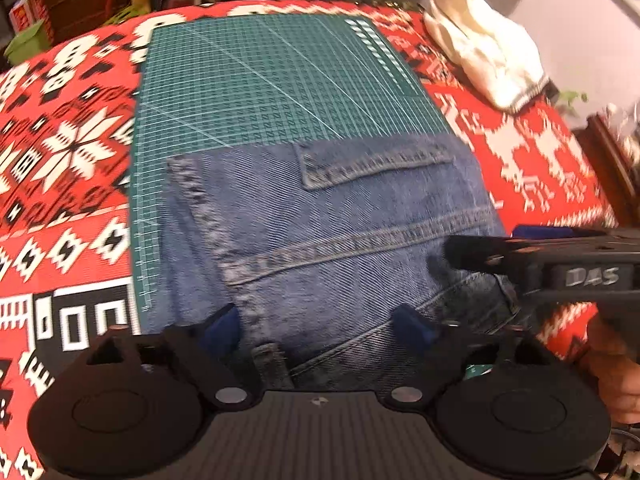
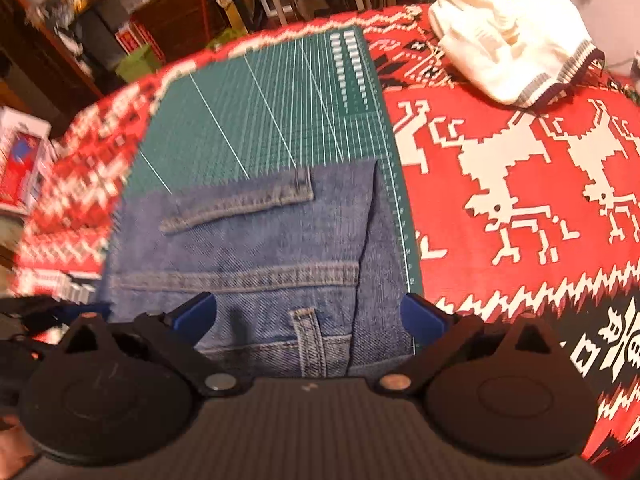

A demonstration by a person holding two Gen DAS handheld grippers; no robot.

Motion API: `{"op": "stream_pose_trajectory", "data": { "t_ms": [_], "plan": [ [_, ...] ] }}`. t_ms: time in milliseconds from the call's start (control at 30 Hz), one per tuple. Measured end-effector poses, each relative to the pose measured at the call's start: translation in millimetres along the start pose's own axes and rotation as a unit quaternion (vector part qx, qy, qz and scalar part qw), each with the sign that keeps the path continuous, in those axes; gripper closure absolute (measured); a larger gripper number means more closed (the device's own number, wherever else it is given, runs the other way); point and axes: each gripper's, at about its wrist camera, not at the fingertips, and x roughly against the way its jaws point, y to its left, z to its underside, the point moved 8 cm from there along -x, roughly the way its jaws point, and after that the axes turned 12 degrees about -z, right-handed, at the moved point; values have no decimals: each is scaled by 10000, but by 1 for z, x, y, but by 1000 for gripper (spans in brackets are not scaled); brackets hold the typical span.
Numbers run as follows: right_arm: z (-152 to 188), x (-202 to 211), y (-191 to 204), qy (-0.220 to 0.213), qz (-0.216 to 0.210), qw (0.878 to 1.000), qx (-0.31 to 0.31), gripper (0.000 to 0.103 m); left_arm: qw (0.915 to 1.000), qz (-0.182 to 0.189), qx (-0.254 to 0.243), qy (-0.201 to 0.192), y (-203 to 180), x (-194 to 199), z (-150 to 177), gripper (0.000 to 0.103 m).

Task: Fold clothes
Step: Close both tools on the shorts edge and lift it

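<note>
- The folded jeans [image 1: 320,240] lie on the near part of a green cutting mat [image 1: 260,80], which rests on a red patterned cloth [image 1: 60,160] that covers the desk.
- Left wrist view: the left gripper [image 1: 320,324] hovers over the near edge of the denim, its blue-padded fingers [image 1: 222,322] apart, with a belt loop [image 1: 272,364] and a thick seam showing in the gap between them. I cannot tell whether the pads touch the fabric.
- Only this view shows the right gripper [image 1: 480,256] from the side, reaching in over the right edge of the jeans, with part of the person's hand [image 1: 616,368] below it. A printed label sits on its body.
- Right wrist view: the right gripper [image 2: 312,316] has its fingers [image 2: 424,316] spread wide; the left pad sits over the denim, the right pad over the mat's edge just beside the jeans [image 2: 248,252].
- This view shows a vertical fold edge along the right side of the denim and the ruler marks of the mat [image 2: 260,120] beside it, which the left view does not.
- A pocket flap [image 2: 240,204] lies near the far edge of the jeans in both views.
- A cream knitted garment [image 2: 508,40] with a striped hem lies on the cloth at the far right, well apart from the jeans; the hem's dark stripe is plain only in the right view.
- Cluttered shelves [image 2: 120,20] stand beyond the desk.
</note>
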Motion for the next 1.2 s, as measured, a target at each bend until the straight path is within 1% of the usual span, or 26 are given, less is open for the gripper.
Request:
{"op": "stream_pose_trajectory", "data": {
  "t_ms": [100, 133, 200, 267, 300, 333, 367, 400, 433, 467, 500, 567, 633, 733, 833, 967, 1133, 1200],
  "plan": [
    [-10, 20, -6, -165, -189, 9995, -185, 12, 9991, 252, 324, -58, 18, 14, -3, 32],
    [-12, 26, -9, -209, -246, 9992, -243, 17, 9985, 323, 419, -101, 23, 19, -3, 35],
    [-17, 38, -17, -268, -326, 9985, -349, 23, 9971, 453, 584, -161, 33, 27, -4, 39],
    [-20, 45, -27, -273, -360, 9980, -432, 38, 9953, 565, 766, -172, 43, 32, -4, 44],
    [-21, 47, -32, -256, -372, 9979, -467, 43, 9942, 619, 863, -149, 48, 33, -3, 48],
    [-21, 47, -36, -192, -397, 9978, -504, 54, 9933, 672, 932, -124, 52, 32, -2, 52],
    [-21, 47, -40, -127, -419, 9976, -541, 64, 9923, 712, 1005, -91, 57, 31, -1, 54],
    [-20, 44, -44, -45, -416, 9974, -581, 69, 9914, 729, 1084, -37, 61, 29, 1, 57],
    [-19, 41, -47, 36, -412, 9972, -620, 76, 9904, 763, 1156, 18, 65, 26, 3, 61],
    [-18, 38, -50, 115, -408, 9969, -658, 81, 9892, 797, 1228, 74, 69, 24, 6, 62],
    [-18, 33, -52, 177, -393, 9967, -681, 83, 9880, 829, 1297, 119, 72, 22, 8, 64],
    [-16, 24, -57, 282, -378, 9958, -782, 83, 9859, 877, 1418, 165, 77, 20, 11, 64],
    [-15, 16, -61, 341, -337, 9950, -881, 81, 9842, 884, 1524, 196, 84, 18, 13, 64],
    [-16, 5, -66, 447, -221, 9949, -873, 80, 9821, 877, 1650, 224, 93, 18, 15, 64],
    [-16, -5, -66, 575, -287, 9944, -843, 80, 9793, 906, 1791, 258, 102, 17, 17, 64],
    [-19, -8, -68, 652, -490, 9920, -960, 79, 9740, 984, 2015, 306, 112, 15, 20, 64],
    [-13, -5, -74, 835, -809, 9877, -1044, 79, 9730, 962, 2076, 314, 116, 15, 24, 64],
    [-8, -3, -73, 853, -832, 9874, -1039, 79, 9726, 983, 2083, 326, 115, 14, 26, 64]
  ]
}}
